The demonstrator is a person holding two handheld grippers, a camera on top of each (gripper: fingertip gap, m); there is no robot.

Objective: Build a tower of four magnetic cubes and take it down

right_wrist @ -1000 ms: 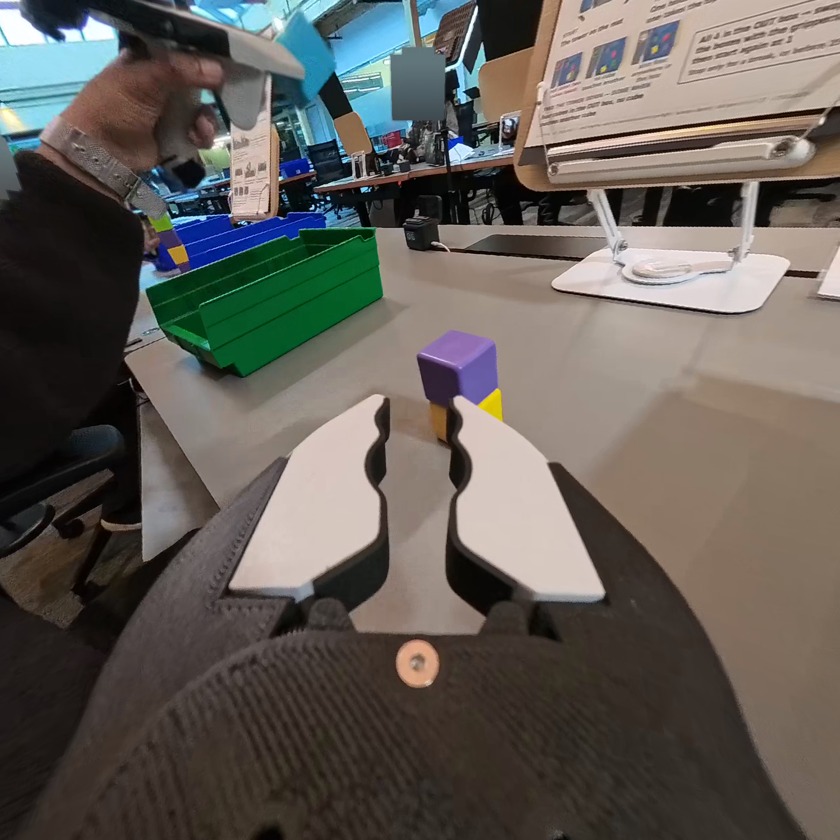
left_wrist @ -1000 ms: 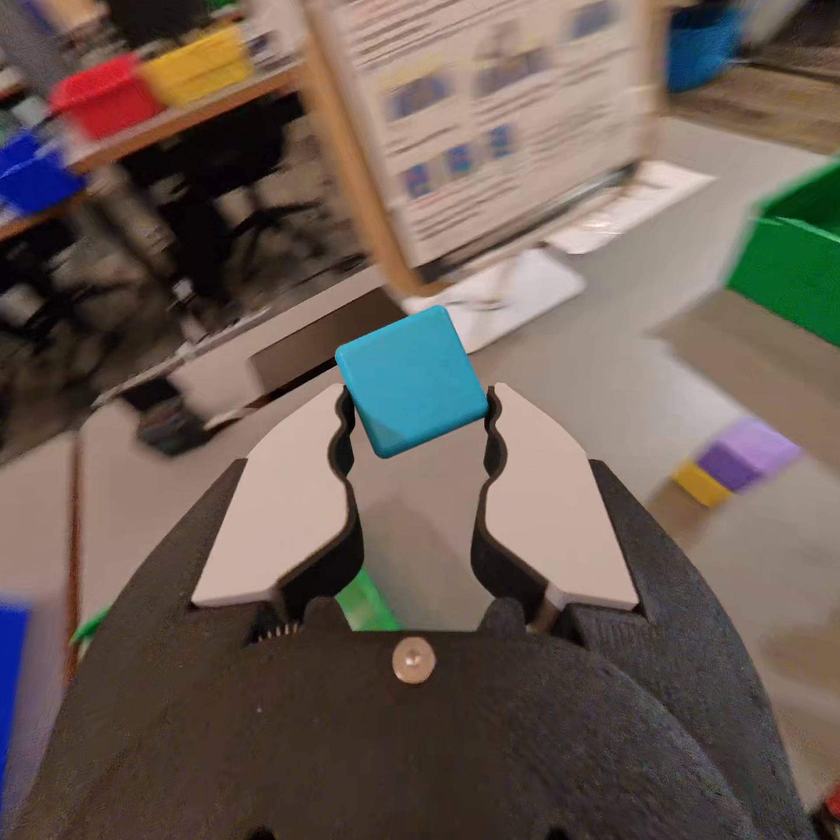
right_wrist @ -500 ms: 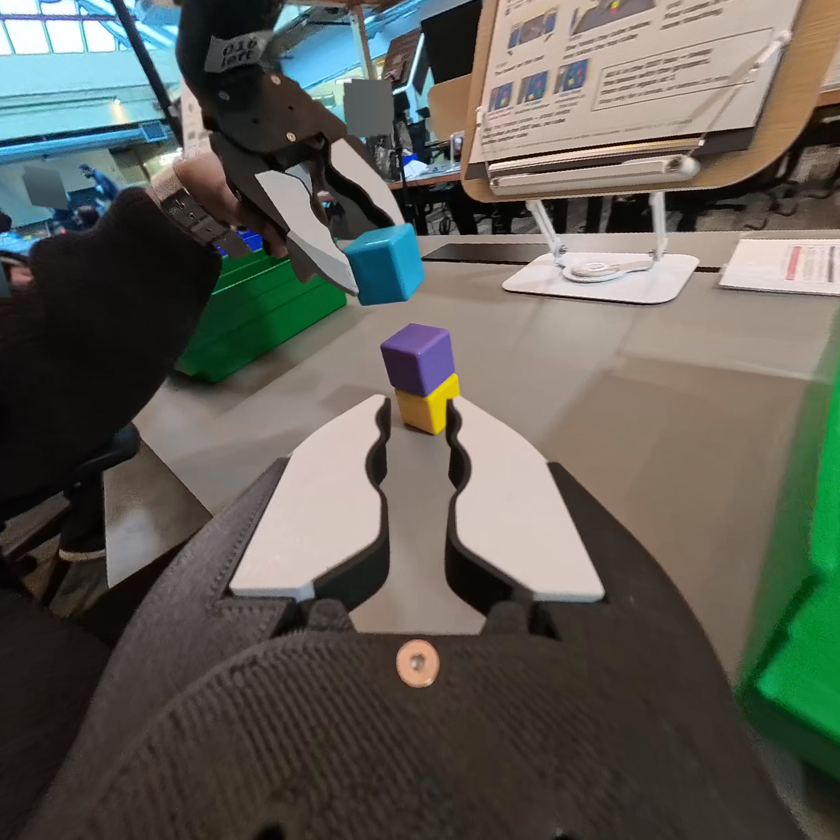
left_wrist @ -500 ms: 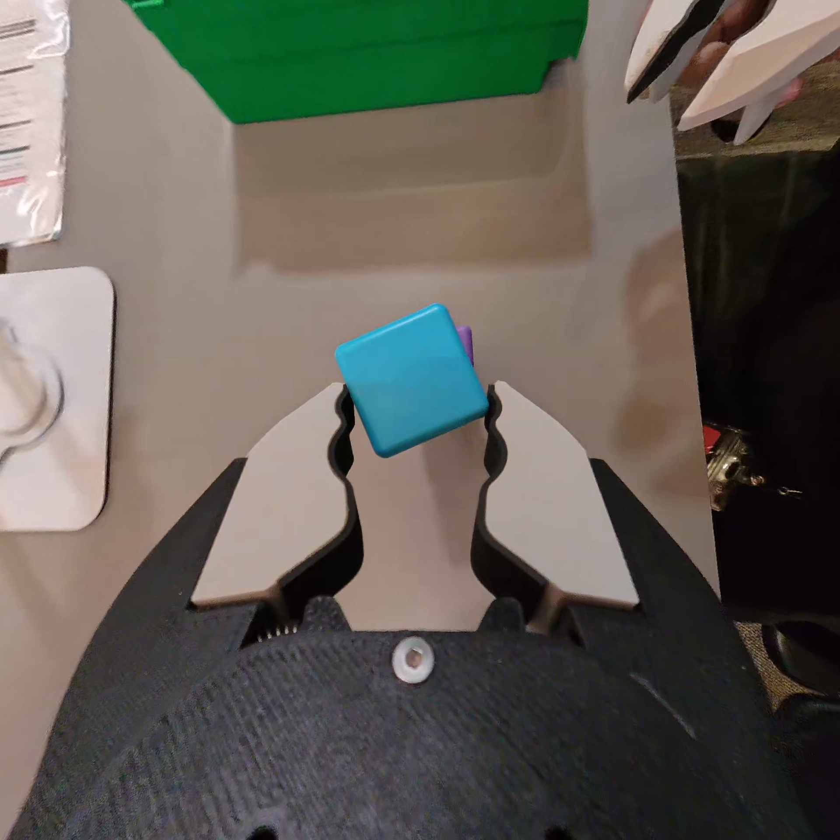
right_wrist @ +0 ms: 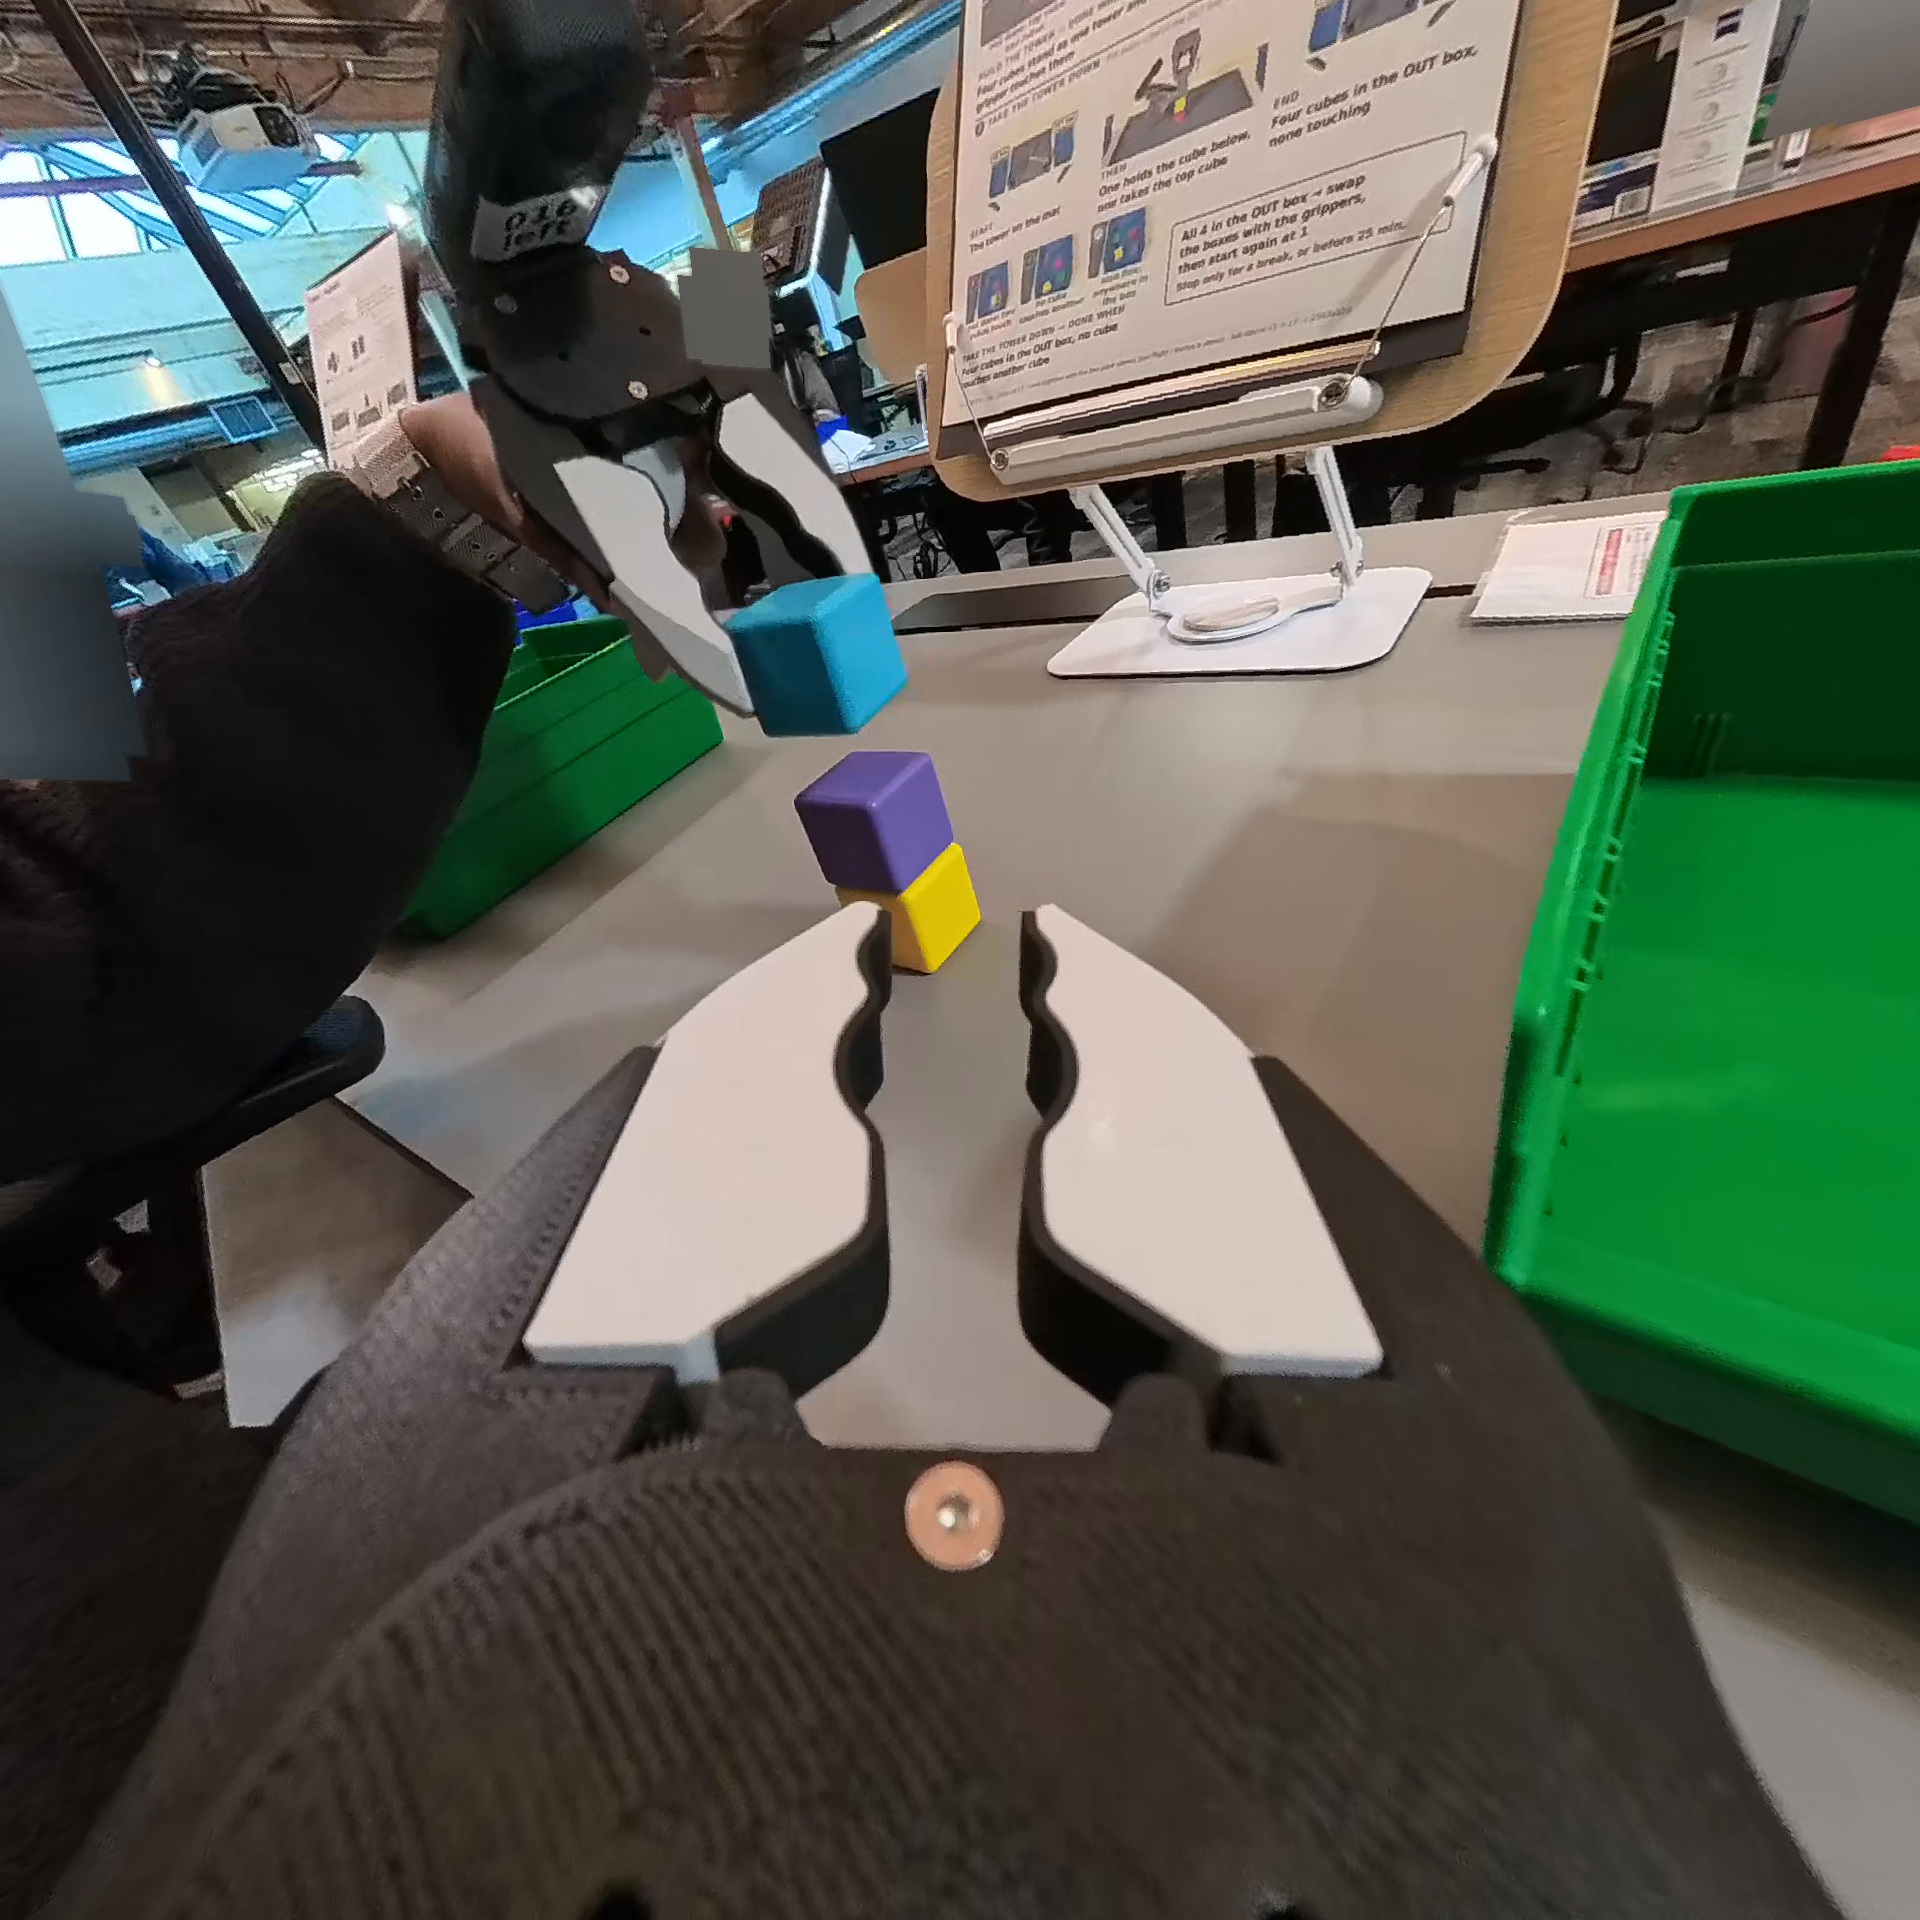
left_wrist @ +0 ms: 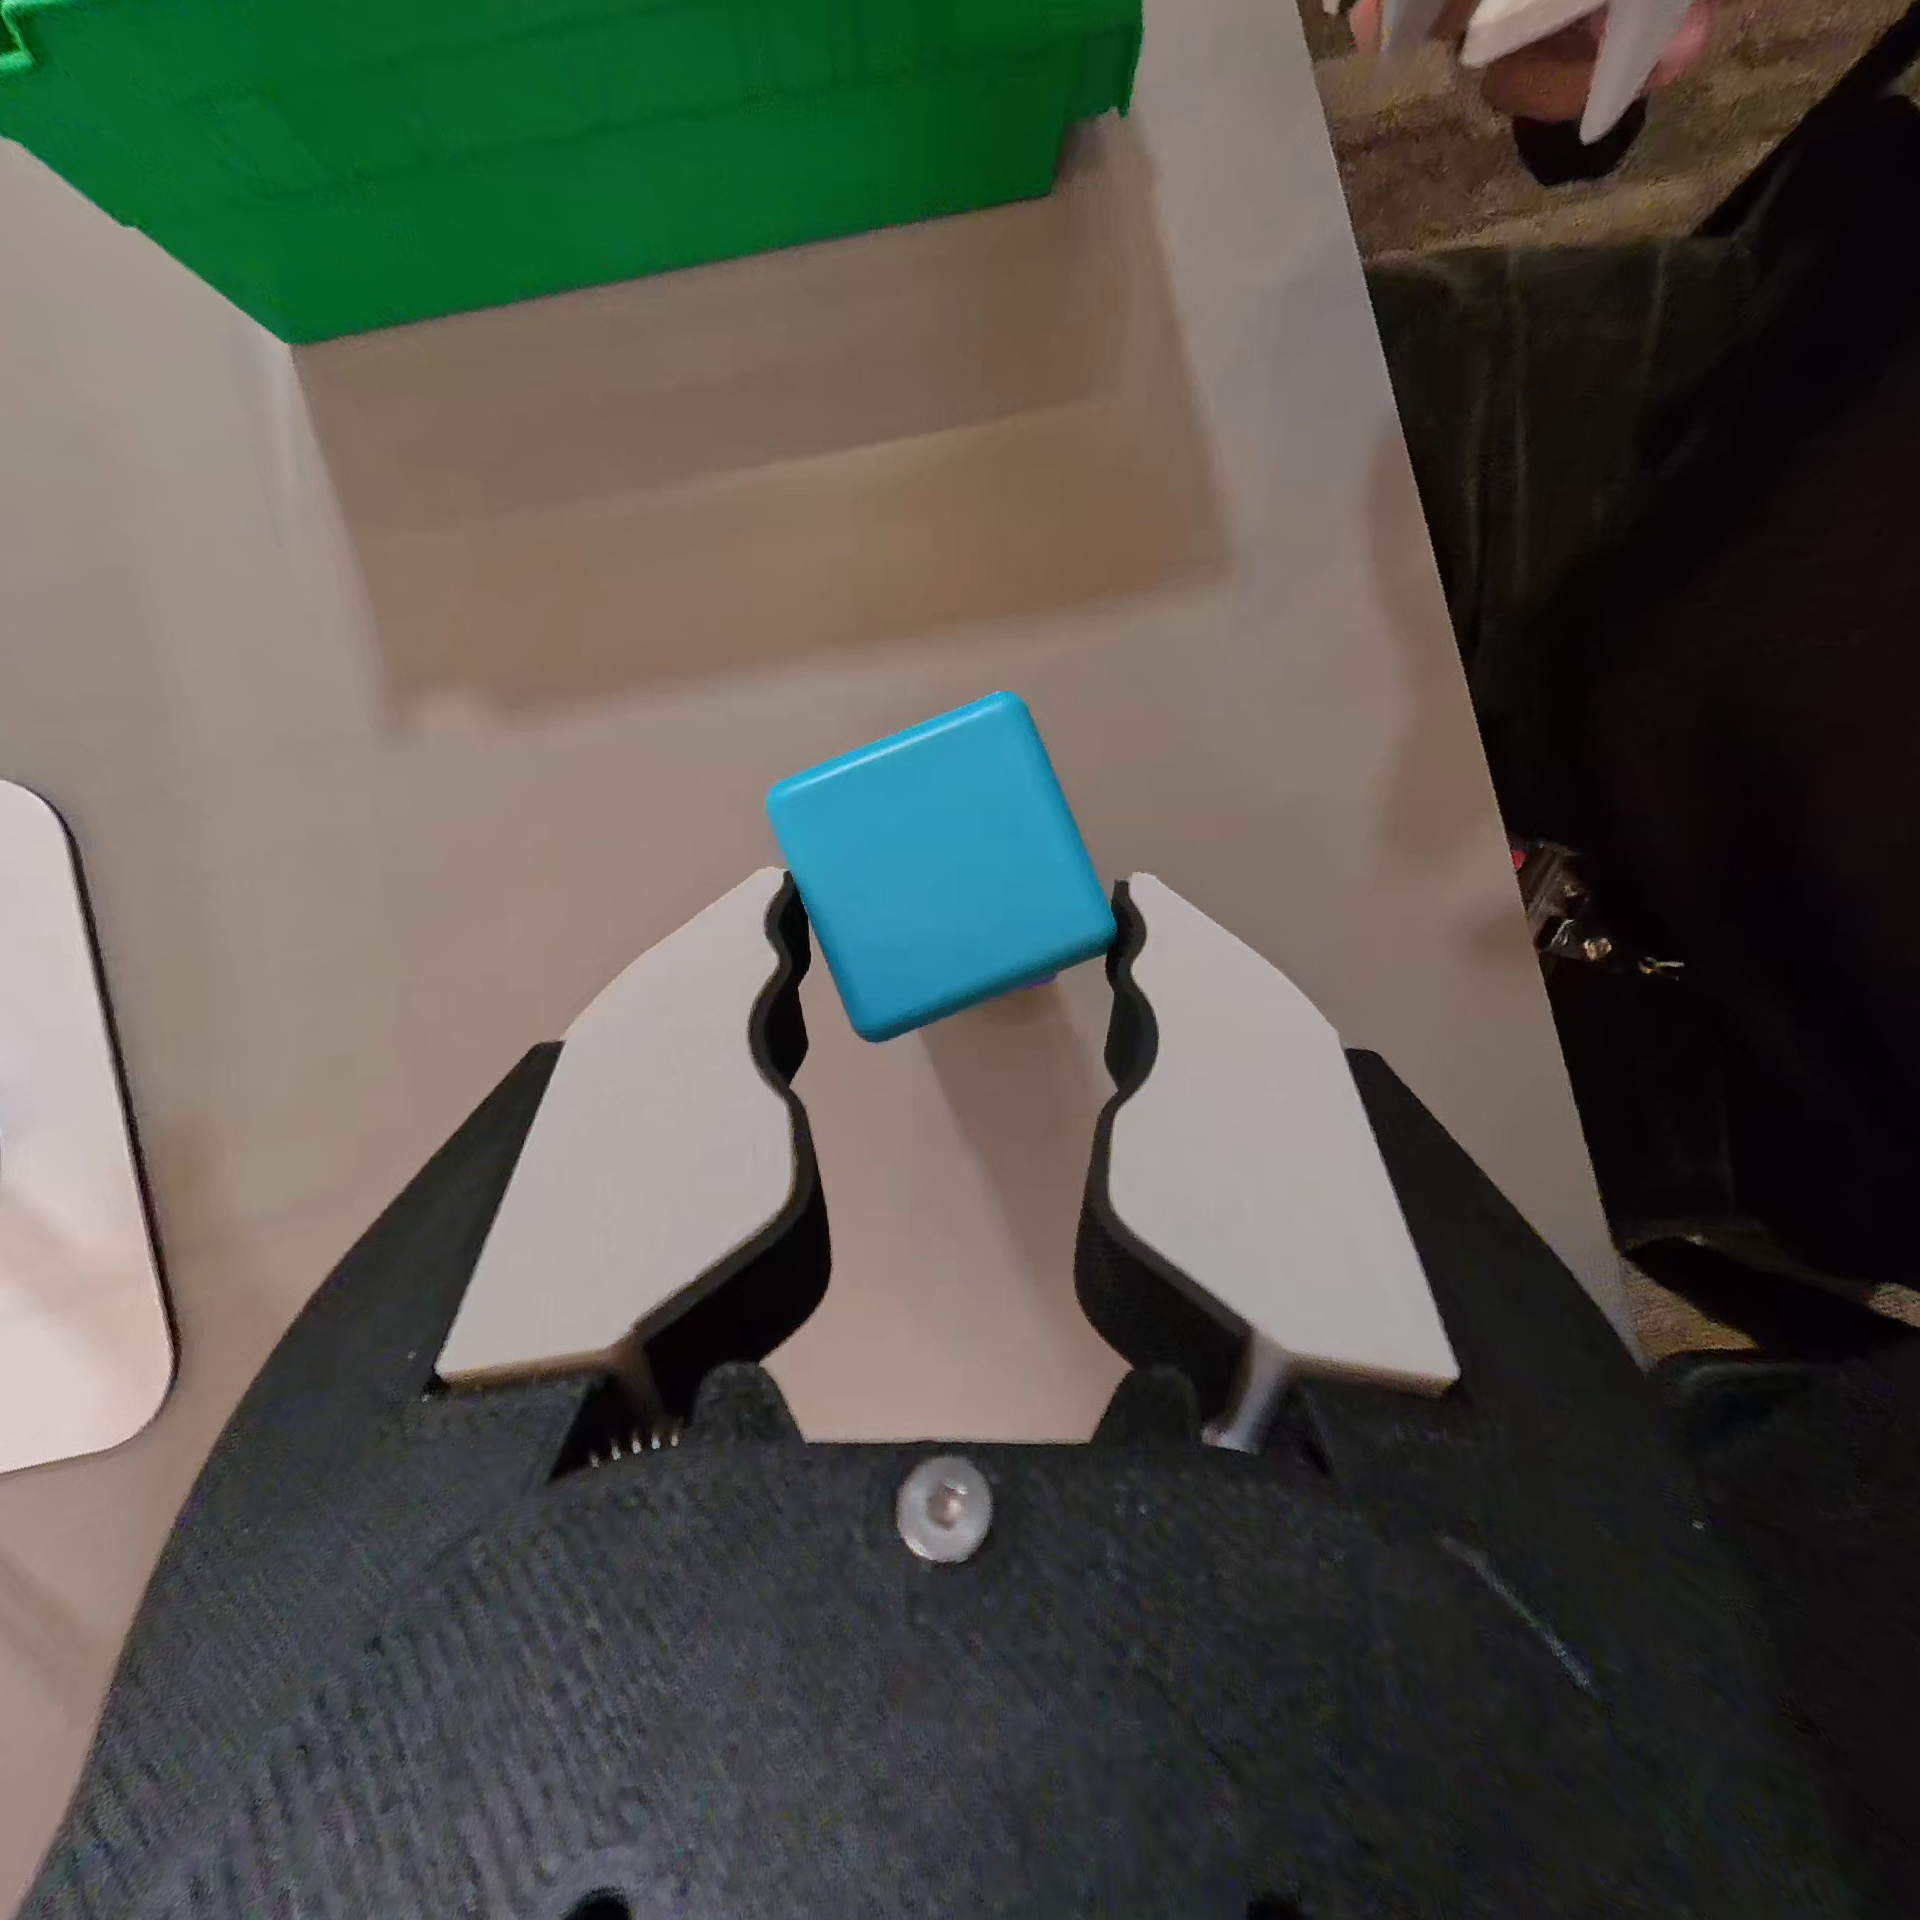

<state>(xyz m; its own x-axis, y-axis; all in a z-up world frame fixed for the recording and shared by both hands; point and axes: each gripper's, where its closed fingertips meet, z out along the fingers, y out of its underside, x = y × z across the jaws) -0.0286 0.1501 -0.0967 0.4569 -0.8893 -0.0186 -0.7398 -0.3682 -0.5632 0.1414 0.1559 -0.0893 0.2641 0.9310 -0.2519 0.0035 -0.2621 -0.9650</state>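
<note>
Left hand-held gripper (left_wrist: 951,883) holds a blue cube (left_wrist: 940,864) tight between its 2 fingertips. From the right wrist view, this blue cube (right_wrist: 816,655) hangs in the air just above a purple cube (right_wrist: 878,821), tipped a bit and not touching it. The purple cube sits on top of a yellow cube (right_wrist: 935,909), and the yellow one rests on the grey worktop (right_wrist: 1247,831). Right hand-held gripper (right_wrist: 951,935) is low, near the yellow cube, with its fingers a little apart and nothing between them. 1 green bin (right_wrist: 1745,935) sits on the right side of the worktop and another green bin (right_wrist: 561,758) sits far on the left. A white stand (right_wrist: 1236,623) holds up a paper board at the back.
</note>
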